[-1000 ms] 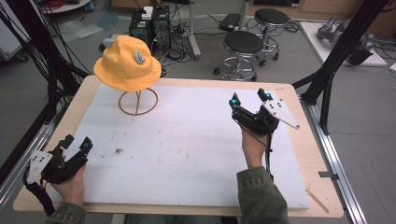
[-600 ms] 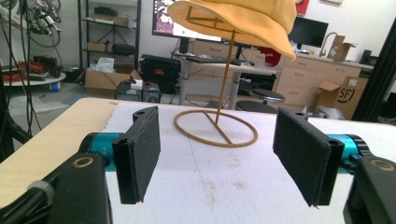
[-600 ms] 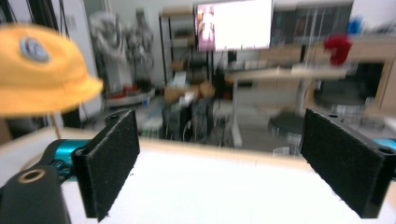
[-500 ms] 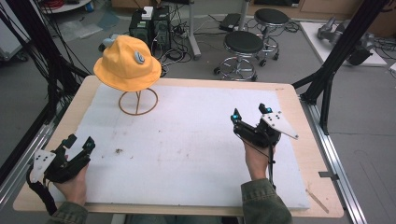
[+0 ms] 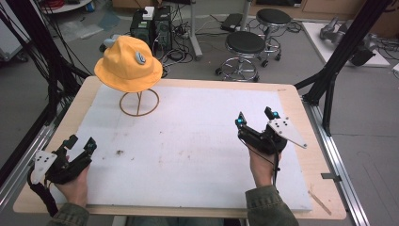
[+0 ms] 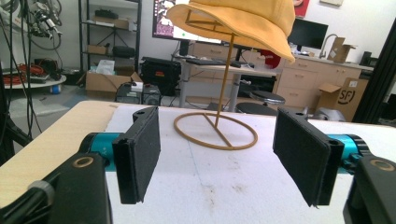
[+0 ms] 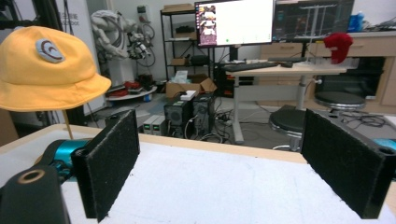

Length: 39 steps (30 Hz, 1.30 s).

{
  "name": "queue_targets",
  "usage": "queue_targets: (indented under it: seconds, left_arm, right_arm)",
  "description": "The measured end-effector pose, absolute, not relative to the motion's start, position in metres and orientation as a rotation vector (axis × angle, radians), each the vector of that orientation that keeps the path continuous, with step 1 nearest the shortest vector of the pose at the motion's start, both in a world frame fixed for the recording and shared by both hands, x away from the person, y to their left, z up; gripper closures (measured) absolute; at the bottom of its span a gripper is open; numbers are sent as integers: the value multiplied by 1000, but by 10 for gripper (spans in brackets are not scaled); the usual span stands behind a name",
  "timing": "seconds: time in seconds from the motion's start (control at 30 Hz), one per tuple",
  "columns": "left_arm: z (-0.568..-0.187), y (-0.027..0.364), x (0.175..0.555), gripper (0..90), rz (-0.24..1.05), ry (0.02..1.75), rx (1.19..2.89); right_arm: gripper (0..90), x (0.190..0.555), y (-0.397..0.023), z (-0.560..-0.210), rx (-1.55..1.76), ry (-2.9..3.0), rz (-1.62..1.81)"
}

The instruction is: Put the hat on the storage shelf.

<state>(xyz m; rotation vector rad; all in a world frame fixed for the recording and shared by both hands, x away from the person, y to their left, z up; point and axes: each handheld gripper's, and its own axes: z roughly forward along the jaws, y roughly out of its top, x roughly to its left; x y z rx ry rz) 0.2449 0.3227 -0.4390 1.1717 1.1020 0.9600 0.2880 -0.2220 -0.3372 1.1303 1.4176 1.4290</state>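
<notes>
The yellow hat [image 5: 128,66] is seen perched on its wire stand [image 5: 139,102] at the far left of the table [image 5: 197,84], untouched. Over the past second the right hand-held gripper [image 5: 256,117] is drawn back toward the person, away from the hat, suggesting no reach is begun. The hat is placed ahead of the left hand-held gripper [image 5: 78,142], well apart. Both sets of jaws are held wide open and empty.

Left tool [image 5: 79,143] jaws spread, right tool [image 5: 256,117] jaws spread, both empty
</notes>
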Motion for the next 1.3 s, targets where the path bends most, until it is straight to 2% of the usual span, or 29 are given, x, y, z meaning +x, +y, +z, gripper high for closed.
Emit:
queue_targets:
  seconds: [0.67, 1.3]
  left_arm:
    - [-441, 317, 253, 322, 936, 1099, 1185]
    - [-441, 318, 253, 322, 930, 1103, 1187]
  right_arm:
    - [108, 274, -232, -391, 1247, 1451, 1389]
    - [108, 270, -238, -398, 1270, 1454, 1389]
